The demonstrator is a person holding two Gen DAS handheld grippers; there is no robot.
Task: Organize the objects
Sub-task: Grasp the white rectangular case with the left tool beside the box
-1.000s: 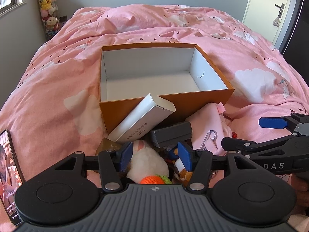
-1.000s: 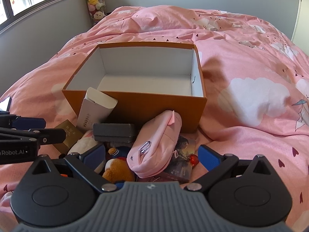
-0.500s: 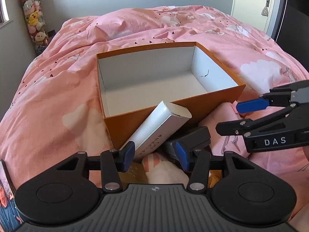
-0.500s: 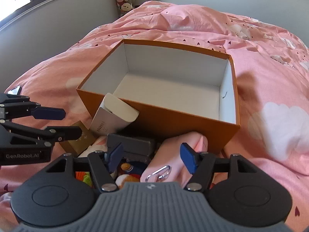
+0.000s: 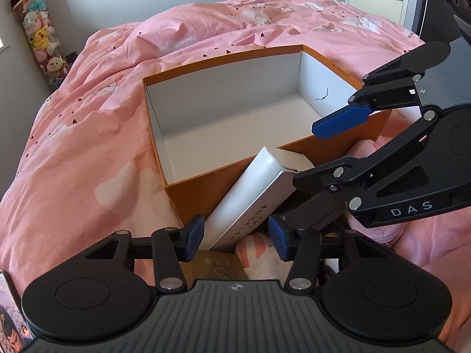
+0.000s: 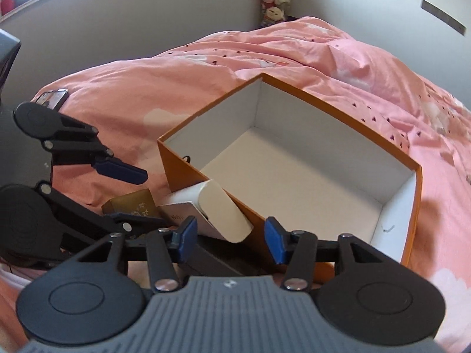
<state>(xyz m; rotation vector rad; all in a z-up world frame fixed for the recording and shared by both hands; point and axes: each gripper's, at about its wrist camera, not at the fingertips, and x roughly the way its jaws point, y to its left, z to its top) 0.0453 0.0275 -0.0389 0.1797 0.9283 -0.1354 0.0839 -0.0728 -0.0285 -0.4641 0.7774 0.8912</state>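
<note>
Orange box (image 5: pixel 200 188) with white lining, open-topped and bare inside, resting on the pink bedding. Long white carton (image 5: pixel 250 197) leaning tilted against its near wall, far end touching the rim. Small gold box (image 5: pixel 216 267) lying just nearer, beside a dark grey case (image 5: pixel 315 210) on the right.

The right hand-held gripper (image 5: pixel 329 158) is covering the grey case (image 5: pixel 312 213) and the pink pouch (image 5: pixel 379 226) at 4 o'clock. The left hand-held gripper (image 5: pixel 235 236) is hiding part of the gold box (image 5: pixel 216 267). The phone (image 5: pixel 10 311) is being cut off at 8 o'clock. The right wrist view is blurring the white carton (image 6: pixel 212 214).
</note>
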